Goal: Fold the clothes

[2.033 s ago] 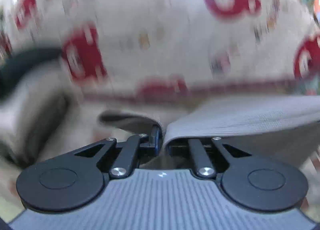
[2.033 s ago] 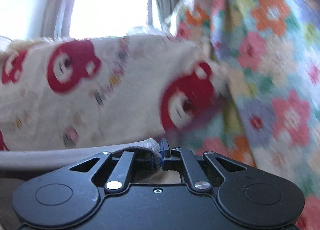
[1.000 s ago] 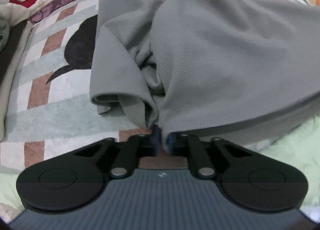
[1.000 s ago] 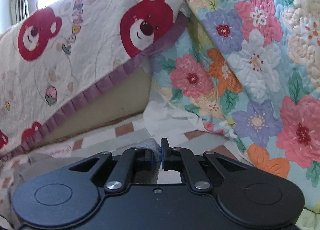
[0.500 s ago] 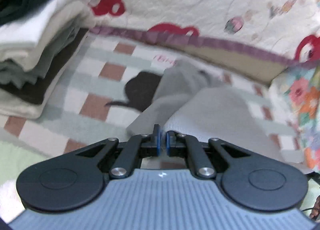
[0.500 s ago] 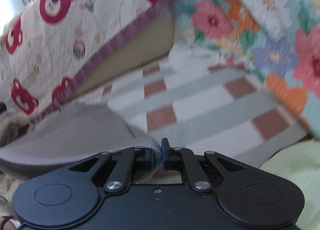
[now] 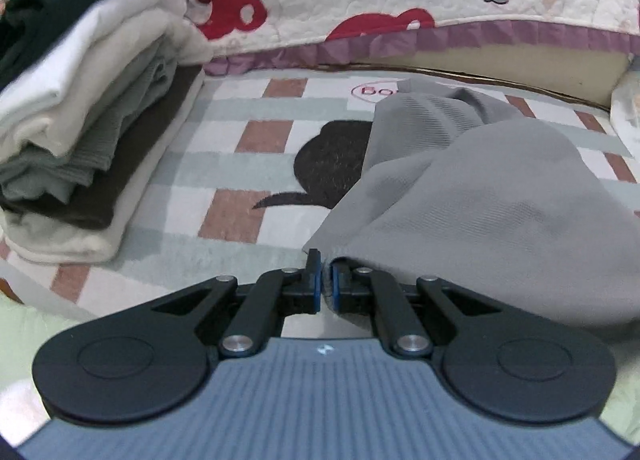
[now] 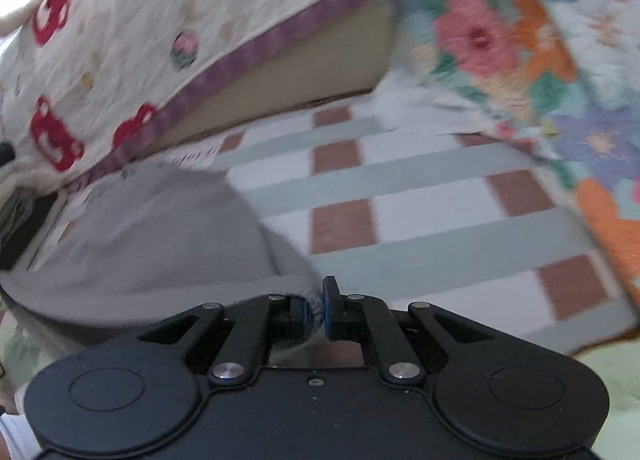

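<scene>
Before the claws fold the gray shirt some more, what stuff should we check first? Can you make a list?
1. Left claw pinching the gray shirt: ok, cloth sits between its fingers.
2. Right claw pinching the shirt's edge: ok.
3. Shirt lying flat: not ok, it is bunched and humped up.
4. Bare checkered mat to the right of the shirt: ok.
5. Folded clothes stack apart from the shirt: ok, mat shows between them.
6. Sleeves tucked in: cannot tell, hidden in the folds.

Grey waffle-knit garment (image 7: 500, 195), rumpled, draped over checked mat (image 7: 224, 163)
</scene>
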Demonstrator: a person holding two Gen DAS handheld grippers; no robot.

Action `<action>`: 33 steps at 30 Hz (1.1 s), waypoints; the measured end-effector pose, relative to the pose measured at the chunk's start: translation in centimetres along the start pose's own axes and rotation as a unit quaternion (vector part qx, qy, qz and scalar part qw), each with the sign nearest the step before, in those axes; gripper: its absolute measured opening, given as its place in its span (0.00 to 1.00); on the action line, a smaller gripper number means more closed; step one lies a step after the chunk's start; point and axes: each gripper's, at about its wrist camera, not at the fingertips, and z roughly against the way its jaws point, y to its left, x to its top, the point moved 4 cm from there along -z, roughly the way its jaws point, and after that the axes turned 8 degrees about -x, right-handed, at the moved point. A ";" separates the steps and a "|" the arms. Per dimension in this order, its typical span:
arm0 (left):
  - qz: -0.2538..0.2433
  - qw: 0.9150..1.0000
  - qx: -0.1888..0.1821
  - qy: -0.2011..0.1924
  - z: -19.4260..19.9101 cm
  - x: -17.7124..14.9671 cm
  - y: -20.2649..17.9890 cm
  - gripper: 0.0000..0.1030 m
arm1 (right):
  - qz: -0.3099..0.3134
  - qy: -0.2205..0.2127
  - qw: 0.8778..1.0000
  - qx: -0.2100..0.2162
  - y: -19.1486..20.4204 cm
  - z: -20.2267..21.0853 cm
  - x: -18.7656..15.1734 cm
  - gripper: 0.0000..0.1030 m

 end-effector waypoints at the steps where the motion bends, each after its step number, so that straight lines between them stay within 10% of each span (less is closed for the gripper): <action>1: -0.014 1.000 0.005 0.000 -0.2 -0.1 -0.4 0.05 | -0.007 0.006 1.000 0.000 -0.4 0.2 -0.5 0.07; 16: -0.077 0.996 0.028 -0.031 3.6 -2.2 -2.0 0.05 | 0.035 0.037 0.998 -0.025 -1.4 1.5 -4.6 0.06; 23: -0.126 0.991 0.010 0.042 -3.4 -0.7 -4.5 0.05 | 0.011 0.069 0.998 -0.001 0.2 -4.8 -3.4 0.07; 26: -0.154 0.988 0.024 0.009 -6.0 4.9 -5.2 0.05 | 0.022 0.067 0.997 0.011 1.9 -8.2 0.5 0.07; 30: -0.149 0.981 0.071 -0.101 -3.8 20.1 -5.5 0.05 | -0.012 0.033 0.999 0.019 5.0 -9.8 13.4 0.07; 33: -0.138 0.955 0.102 -0.242 4.6 30.2 -6.5 0.05 | -0.018 -0.095 0.995 0.024 8.1 -5.2 24.6 0.07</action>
